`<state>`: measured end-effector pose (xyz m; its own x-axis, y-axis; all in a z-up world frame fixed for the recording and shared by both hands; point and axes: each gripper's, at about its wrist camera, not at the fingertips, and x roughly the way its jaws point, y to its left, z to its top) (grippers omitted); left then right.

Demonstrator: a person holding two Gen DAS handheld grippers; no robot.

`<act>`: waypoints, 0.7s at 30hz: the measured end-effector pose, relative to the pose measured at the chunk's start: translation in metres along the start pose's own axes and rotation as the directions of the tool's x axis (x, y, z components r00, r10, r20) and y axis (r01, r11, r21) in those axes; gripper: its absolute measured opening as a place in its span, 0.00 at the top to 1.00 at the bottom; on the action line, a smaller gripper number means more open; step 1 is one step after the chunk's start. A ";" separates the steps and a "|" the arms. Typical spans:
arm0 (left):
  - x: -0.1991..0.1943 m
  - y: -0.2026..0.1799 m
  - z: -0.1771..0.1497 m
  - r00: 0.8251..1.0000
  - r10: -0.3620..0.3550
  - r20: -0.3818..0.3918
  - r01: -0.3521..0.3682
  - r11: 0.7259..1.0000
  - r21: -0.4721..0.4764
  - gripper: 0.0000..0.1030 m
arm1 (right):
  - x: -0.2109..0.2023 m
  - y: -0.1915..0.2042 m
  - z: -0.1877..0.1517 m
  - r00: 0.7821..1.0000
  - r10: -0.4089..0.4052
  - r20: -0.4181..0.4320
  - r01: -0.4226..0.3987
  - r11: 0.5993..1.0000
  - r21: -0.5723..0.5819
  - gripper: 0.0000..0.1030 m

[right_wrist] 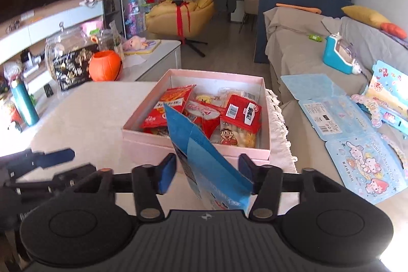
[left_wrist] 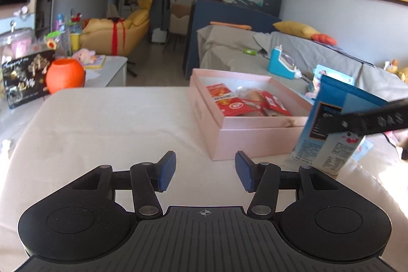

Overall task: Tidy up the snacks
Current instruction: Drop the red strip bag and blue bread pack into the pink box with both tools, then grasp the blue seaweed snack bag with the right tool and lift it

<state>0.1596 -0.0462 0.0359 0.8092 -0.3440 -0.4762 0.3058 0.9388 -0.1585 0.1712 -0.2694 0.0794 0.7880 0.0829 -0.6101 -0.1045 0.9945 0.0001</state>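
Left hand-held gripper (left_wrist: 205, 171): fingers apart, empty, above table (left_wrist: 114, 124); right hand-held gripper (right_wrist: 207, 173): fingers apart around blue snack box (right_wrist: 204, 157); pink box (right_wrist: 196, 144) holds red packets (right_wrist: 176, 103).

Left gripper (left_wrist: 205, 171): jaws spread wide, nothing between the blue pads (left_wrist: 167, 171), level and low over the surface. Right gripper (right_wrist: 206, 173): jaws also spread, blue snack box (right_wrist: 204, 157) standing in the gap, leaning on the right pad; left pad clear of it. Contact firmness unclear. Left gripper sits off to its left.
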 end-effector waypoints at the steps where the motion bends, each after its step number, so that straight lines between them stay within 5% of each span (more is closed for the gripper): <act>1: 0.000 0.006 -0.001 1.000 0.006 -0.005 -0.006 1.000 -0.016 0.45 | -0.001 0.001 -0.003 1.000 -0.003 -0.001 0.003 1.000 -0.010 0.27; 9: -0.003 0.035 0.012 0.999 0.046 -0.010 -0.046 0.994 -0.104 0.45 | -0.009 -0.001 -0.040 0.995 0.038 -0.088 -0.044 0.997 -0.067 0.24; 15: -0.005 0.038 0.022 0.998 0.048 -0.050 -0.052 0.995 -0.088 0.45 | -0.010 0.031 -0.054 0.966 0.218 -0.142 -0.233 0.968 -0.096 0.23; 21: -0.004 0.028 0.015 0.995 0.016 -0.102 -0.021 0.999 -0.042 0.45 | -0.007 0.068 -0.074 0.973 0.136 -0.188 -0.184 0.947 -0.265 0.23</act>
<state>0.1732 -0.0187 0.0466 0.7585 -0.3251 -0.5648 0.2676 0.9456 -0.1849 0.1138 -0.2071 0.0253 0.6379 0.2041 -0.7426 -0.4046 0.9093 -0.0977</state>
